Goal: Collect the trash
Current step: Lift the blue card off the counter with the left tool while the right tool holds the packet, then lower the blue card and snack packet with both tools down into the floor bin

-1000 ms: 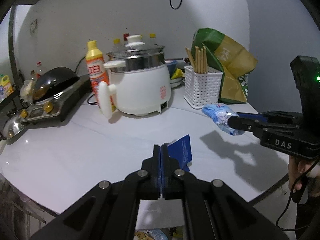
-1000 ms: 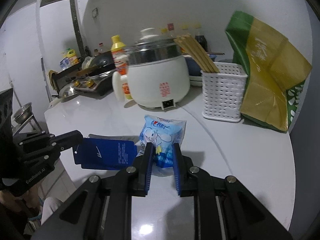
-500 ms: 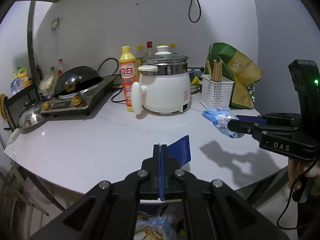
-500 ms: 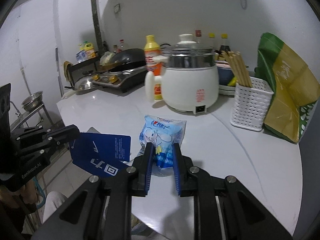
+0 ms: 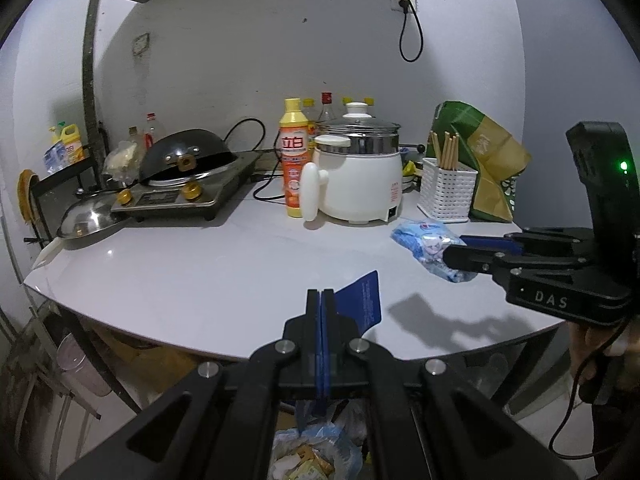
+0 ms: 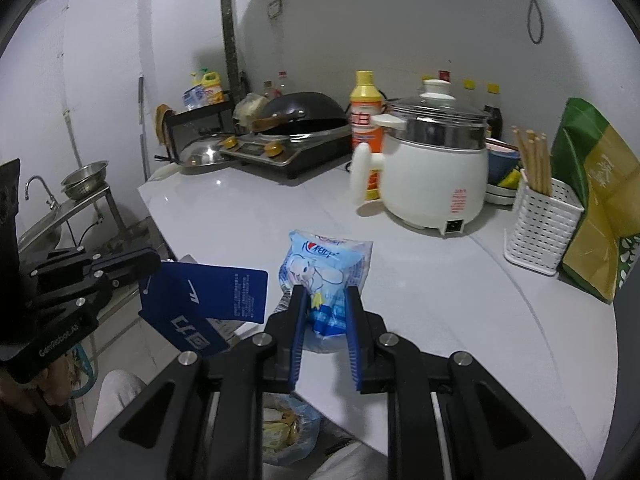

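My left gripper (image 5: 320,300) is shut on a dark blue paper tag (image 5: 362,304), held above the white table's front edge; the tag also shows in the right wrist view (image 6: 208,300). My right gripper (image 6: 325,300) is shut on a light blue and white snack wrapper (image 6: 324,272), held above the table; the wrapper also shows in the left wrist view (image 5: 426,246). A trash bag with wrappers (image 5: 308,456) lies on the floor below the table edge and shows in the right wrist view (image 6: 284,428) too.
On the white table (image 5: 180,276) stand a white electric cooker (image 5: 356,176), an orange bottle (image 5: 294,160), a white chopstick basket (image 5: 446,188), a green-yellow bag (image 5: 484,160) and a stove with a wok (image 5: 180,176). A sink (image 6: 60,208) stands at left.
Both grippers have pulled back from the table and risen with their items. The table edge and the trash bag below have come into view.
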`<state>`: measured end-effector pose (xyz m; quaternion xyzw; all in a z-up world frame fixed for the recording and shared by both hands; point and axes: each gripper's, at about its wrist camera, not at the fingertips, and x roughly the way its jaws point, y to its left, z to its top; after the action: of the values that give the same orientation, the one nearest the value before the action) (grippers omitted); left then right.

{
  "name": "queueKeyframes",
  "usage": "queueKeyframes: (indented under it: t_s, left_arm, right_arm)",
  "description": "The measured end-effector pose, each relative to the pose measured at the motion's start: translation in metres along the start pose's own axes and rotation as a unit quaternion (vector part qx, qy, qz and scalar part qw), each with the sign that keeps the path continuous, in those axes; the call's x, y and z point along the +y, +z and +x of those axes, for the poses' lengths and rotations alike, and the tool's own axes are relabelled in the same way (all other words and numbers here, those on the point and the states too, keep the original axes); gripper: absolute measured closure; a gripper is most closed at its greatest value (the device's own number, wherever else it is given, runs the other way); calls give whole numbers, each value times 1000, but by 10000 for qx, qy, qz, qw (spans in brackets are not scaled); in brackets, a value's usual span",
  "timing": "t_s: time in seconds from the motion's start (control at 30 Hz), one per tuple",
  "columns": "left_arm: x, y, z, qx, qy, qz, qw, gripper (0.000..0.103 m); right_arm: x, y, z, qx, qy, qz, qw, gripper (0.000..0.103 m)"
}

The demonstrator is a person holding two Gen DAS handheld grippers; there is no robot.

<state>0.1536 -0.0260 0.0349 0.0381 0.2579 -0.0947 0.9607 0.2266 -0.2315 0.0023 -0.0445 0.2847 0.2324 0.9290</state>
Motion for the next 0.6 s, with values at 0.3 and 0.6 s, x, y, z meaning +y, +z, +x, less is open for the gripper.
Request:
queueKeyframes:
  t_s: [0.3, 0.6]
  left_arm:
    - [21, -19, -23, -35, 144, -183, 9997, 103]
    - [41, -43, -43, -21, 285, -367, 9989, 103]
  right_arm:
    - [39, -5, 2, 69, 158, -263, 9995, 86]
    - [75, -14, 8, 189, 305, -506, 9981, 86]
